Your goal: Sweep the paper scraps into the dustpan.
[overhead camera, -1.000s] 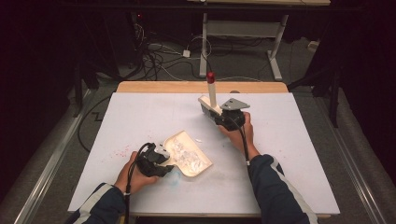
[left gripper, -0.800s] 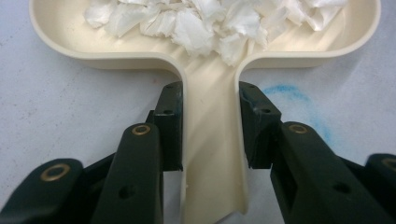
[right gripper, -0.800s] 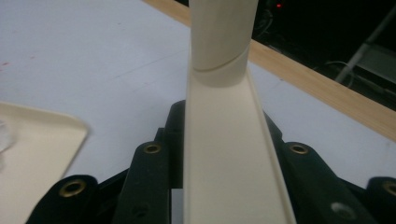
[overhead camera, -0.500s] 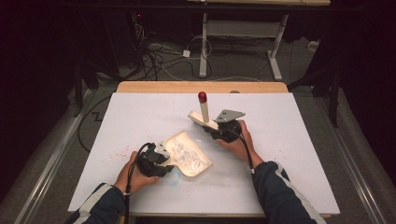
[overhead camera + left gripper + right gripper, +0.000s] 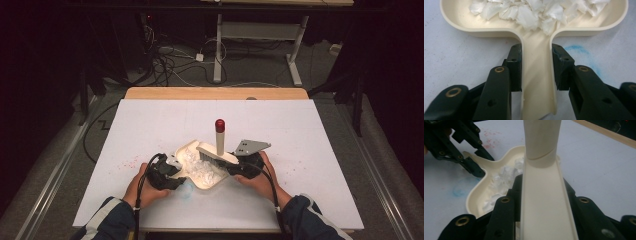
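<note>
Dustpan (image 5: 200, 172) of paper scraps (image 5: 197, 167), handle in left claw (image 5: 536, 66), brush (image 5: 217, 150) in right claw (image 5: 541, 195)

Both forearms enter the high view from the bottom edge, in dark sleeves with light stripes, and angle inward toward each other. The left hand (image 5: 145, 186) wraps the body of the left claw (image 5: 175, 172), which sits low over the table and points toward about 2 o'clock. In the left gripper view its two black jaws stand a little apart, pressed against both sides of what they clamp. The right hand (image 5: 257, 176) grips the right claw (image 5: 231, 167), which points toward about 10 o'clock with its grey plate on top. In the right gripper view its jaws are closed snugly on what they hold. The two claws lie near each other, not touching.
</note>
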The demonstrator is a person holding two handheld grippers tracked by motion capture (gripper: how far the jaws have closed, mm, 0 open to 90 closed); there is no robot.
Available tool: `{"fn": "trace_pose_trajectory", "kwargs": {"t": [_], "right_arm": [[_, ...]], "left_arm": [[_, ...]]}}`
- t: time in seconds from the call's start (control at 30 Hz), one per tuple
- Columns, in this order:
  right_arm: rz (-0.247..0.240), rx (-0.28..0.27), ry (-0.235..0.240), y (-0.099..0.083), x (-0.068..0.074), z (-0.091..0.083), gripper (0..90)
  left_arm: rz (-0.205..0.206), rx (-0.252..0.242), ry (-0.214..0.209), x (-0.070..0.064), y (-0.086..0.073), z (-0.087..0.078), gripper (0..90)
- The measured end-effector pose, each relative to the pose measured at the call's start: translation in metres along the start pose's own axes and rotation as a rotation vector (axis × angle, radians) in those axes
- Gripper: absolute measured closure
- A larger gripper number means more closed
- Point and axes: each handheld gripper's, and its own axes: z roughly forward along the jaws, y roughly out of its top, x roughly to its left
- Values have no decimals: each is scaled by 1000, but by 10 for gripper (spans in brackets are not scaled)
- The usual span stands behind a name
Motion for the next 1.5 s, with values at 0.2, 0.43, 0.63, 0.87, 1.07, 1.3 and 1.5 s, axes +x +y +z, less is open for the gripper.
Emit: {"fn": "trace_pose_trajectory", "kwargs": {"t": [0.2, 0.43, 0.63, 0.87, 1.07, 1.3, 1.5], "right_arm": [[-23, -28, -15, 7, 2, -14, 671], [16, -76, -32, 14, -3, -34, 670], [44, -90, -87, 11, -9, -52, 670], [49, -15, -159, -2, -14, -40, 671], [41, -9, -189, -8, -17, -29, 671], [51, -74, -266, -2, -36, -7, 672], [48, -55, -294, 1, -42, 20, 673]], "left_arm": [[0, -1, -4, 1, 0, 0, 633], [-3, -4, -5, 1, -1, -2, 633], [-2, 3, 4, 0, 1, -1, 633], [-2, 10, -3, 0, -2, -5, 633], [-10, 10, -1, 1, -4, -5, 633], [-22, 12, 5, 5, -3, -4, 633], [-25, 12, 5, 5, -3, -2, 633]]}}
